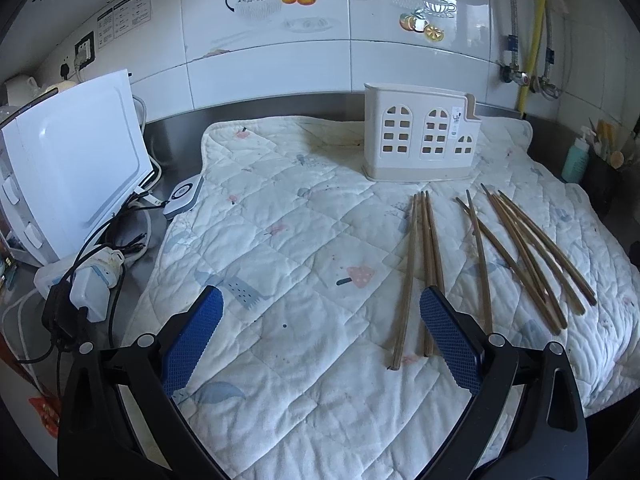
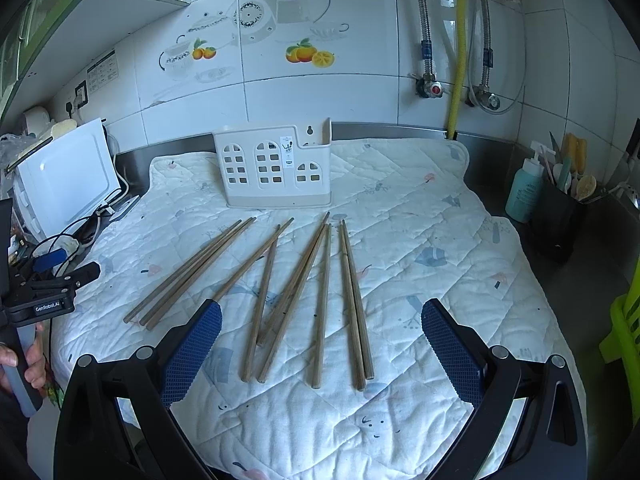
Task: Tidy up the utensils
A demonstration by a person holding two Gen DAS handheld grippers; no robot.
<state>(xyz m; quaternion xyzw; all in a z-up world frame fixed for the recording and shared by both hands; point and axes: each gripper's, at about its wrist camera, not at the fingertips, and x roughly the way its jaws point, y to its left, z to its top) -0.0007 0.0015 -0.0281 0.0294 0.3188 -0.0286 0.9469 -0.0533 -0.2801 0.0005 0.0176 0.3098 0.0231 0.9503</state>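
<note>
Several brown wooden chopsticks [image 2: 296, 292] lie loose on a white quilted cloth [image 2: 420, 240], fanned out in front of a white house-shaped utensil holder [image 2: 276, 170] that stands upright at the back. In the left wrist view the chopsticks [image 1: 424, 264] lie right of centre, and the holder [image 1: 420, 140] stands behind them. My left gripper [image 1: 320, 300] is open over bare cloth, its right pad beside the nearest chopstick ends. My right gripper [image 2: 320, 312] is open, hovering above the near ends of the middle chopsticks. The left gripper [image 2: 48, 280] also shows at that view's left edge, held by a hand.
A white appliance [image 1: 72, 184] with cables and a power strip [image 1: 92, 280] stands left of the cloth. A teal pump bottle [image 2: 524, 188] and a dark utensil pot [image 2: 560, 216] stand on the right counter. Pipes and valves [image 2: 456, 80] run down the tiled wall. A green plastic object [image 2: 624, 328] is at far right.
</note>
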